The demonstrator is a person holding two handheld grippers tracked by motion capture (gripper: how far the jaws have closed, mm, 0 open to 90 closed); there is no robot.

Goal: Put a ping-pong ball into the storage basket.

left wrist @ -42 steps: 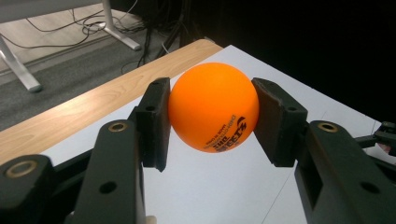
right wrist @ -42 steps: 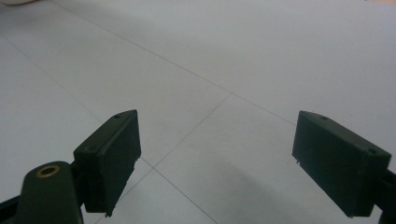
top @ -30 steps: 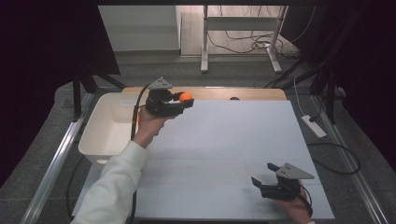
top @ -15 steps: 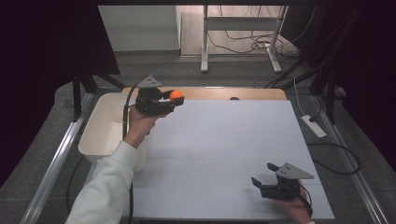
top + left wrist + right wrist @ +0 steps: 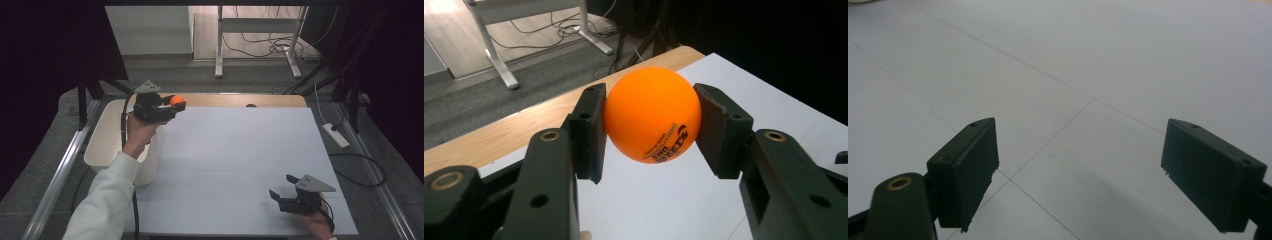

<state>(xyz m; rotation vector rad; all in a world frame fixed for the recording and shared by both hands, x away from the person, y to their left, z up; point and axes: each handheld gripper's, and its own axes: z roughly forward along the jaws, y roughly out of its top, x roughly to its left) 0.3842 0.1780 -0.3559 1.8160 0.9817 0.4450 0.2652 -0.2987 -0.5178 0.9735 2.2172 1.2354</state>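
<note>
Left gripper (image 5: 172, 104) clamped on a small orange plastic ball (image 5: 177, 100), raised above the far left corner of the white-topped table (image 5: 240, 150), jaws pointing toward the right edge. Ball (image 5: 652, 120) pinched at mid-height between both black padded fingers (image 5: 590, 131), dark print along its lower curve, nothing under it but air and the white surface below. Grey three-cornered plate riding on top of the tool, black cable trailing down past a white-sleeved forearm (image 5: 102, 200) that enters from the near edge. Just beside that hand, off the table's left edge, a cream rectangular plastic bin (image 5: 102, 142), its rim partly hidden by the wrist. Behind the ball, a bare strip of light wood (image 5: 235, 100) along the table's far edge. Right gripper (image 5: 281, 194) resting low at the near right corner, well apart from the ball, jaws spread wide with nothing between them. Black pads (image 5: 966, 167) over bare white surface crossed by thin seam lines. Beyond the right edge, a white power strip (image 5: 336, 135) on grey carpet.
</note>
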